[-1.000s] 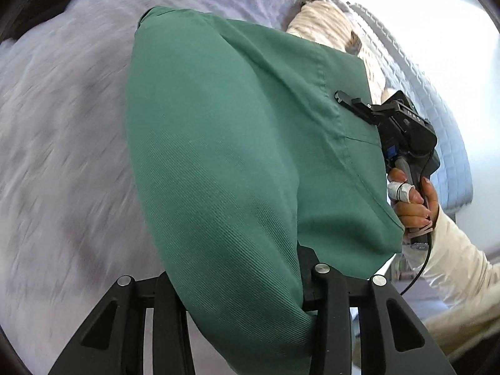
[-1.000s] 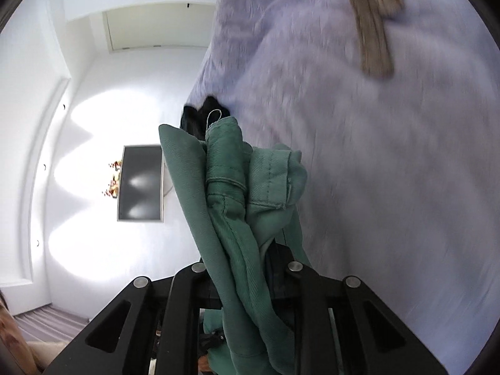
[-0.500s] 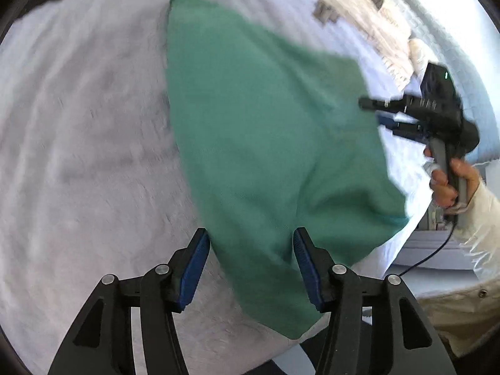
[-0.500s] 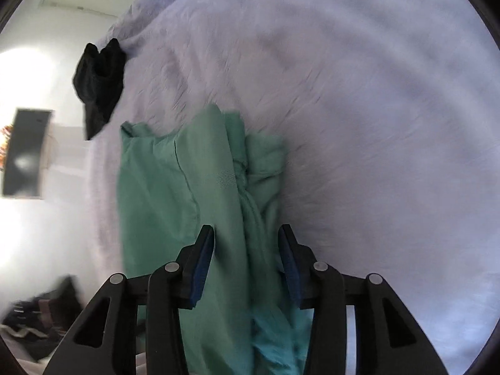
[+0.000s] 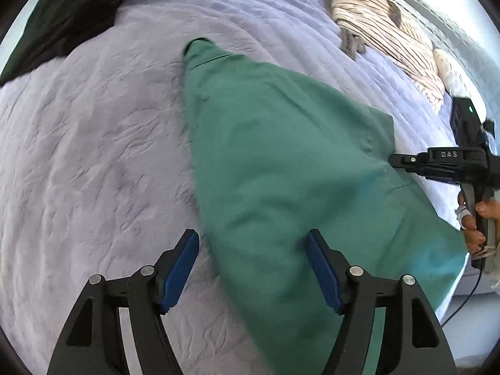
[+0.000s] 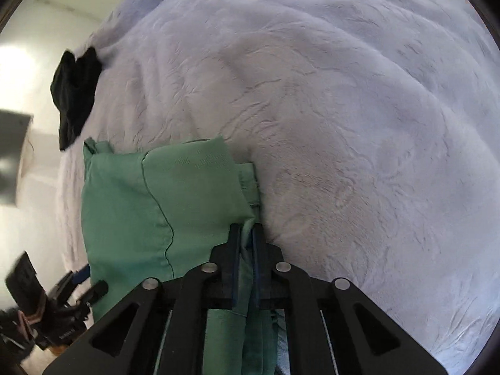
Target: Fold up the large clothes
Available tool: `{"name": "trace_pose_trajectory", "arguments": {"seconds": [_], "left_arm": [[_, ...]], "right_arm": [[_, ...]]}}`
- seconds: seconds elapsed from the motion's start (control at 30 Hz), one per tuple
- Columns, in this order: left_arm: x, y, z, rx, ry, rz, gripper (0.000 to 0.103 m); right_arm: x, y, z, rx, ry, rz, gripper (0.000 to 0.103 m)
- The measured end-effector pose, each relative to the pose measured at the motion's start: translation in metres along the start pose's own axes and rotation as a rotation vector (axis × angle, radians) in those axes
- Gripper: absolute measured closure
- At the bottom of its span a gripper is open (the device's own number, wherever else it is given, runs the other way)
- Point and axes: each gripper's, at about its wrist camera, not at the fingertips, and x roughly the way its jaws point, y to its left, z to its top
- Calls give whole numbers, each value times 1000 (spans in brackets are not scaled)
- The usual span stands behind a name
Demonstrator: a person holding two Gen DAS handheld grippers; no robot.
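A green garment (image 5: 275, 162) lies spread on a lavender blanket (image 5: 93, 143). The left gripper (image 5: 251, 268) has just been opening, its blue pads apart over the near edge. The right gripper (image 6: 247, 243) has just closed, pinching the garment's corner. Striped clothing (image 5: 384, 28) lies far right.

**What the two views are hiding**

The green garment (image 5: 281, 168) is running out past the bottom edge of the left wrist view, its lower end smeared by blur. In the right wrist view the right claw (image 6: 247, 234) is covering the pinched fabric edge. The black clothing (image 5: 62, 15) is being cut off at the frame's corner. The left claw (image 6: 87, 281) is blurring near the edge.
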Motion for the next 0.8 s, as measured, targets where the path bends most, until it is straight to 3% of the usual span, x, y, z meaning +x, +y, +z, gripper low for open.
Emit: {"name": "trace_pose_trajectory", "arguments": {"seconds": [0.07,0.1,0.2,0.3,0.43,0.5,0.57,0.6,0.63,0.7,0.8], "left_arm": [[-12,6,-5,-17,6,8,31],[-20,2,-8,-19,4,6,31],[-44,-7,-18,-23,1,-58,31],[-44,-32,-26,3,28,-109,31],[-23,-43,-66,45,134,-80,31],[-19,-39,-85,37,137,-90,31],[-18,-34,-91,21,133,-102,30],[-19,-31,-93,9,135,-106,30],[-19,-30,-93,2,138,-105,30],[-22,-30,-95,13,131,-96,30],[-24,-35,-98,40,124,-86,30]], "right_arm": [[-11,-4,-3,34,-3,3,88],[-21,-4,-7,52,1,12,81],[-48,2,-26,18,7,11,74],[-65,16,-50,-28,29,28,50],[-88,25,-87,-82,62,36,49],[-91,24,-108,-84,97,34,49],[-84,22,-123,-88,132,-4,50],[-79,19,-133,-95,156,-53,63],[-78,18,-138,-91,159,-59,91],[-82,7,-146,-19,131,-13,91],[-80,-31,-155,188,91,88,91]]}}
